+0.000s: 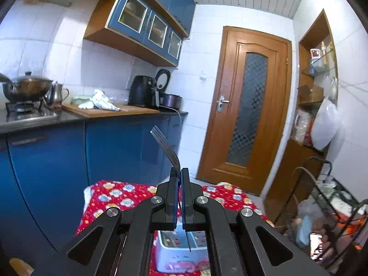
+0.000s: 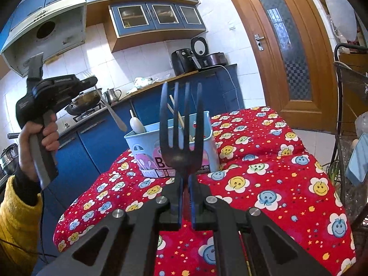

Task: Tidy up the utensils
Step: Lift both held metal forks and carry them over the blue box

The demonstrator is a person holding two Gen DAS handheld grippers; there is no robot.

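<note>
Each hand-held gripper pinching a fork: left [image 1: 179, 172] edge-on fork [image 1: 166, 147], right [image 2: 185, 179] tines-up fork [image 2: 181, 128].

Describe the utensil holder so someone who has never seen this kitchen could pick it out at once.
Find the table under the red smiley-flower cloth, in front of the blue lower cabinets. On it stands the utensil holder, a pale blue box with pink cartoon pictures on its front. A white spoon and wooden chopsticks stick out of it.
</note>
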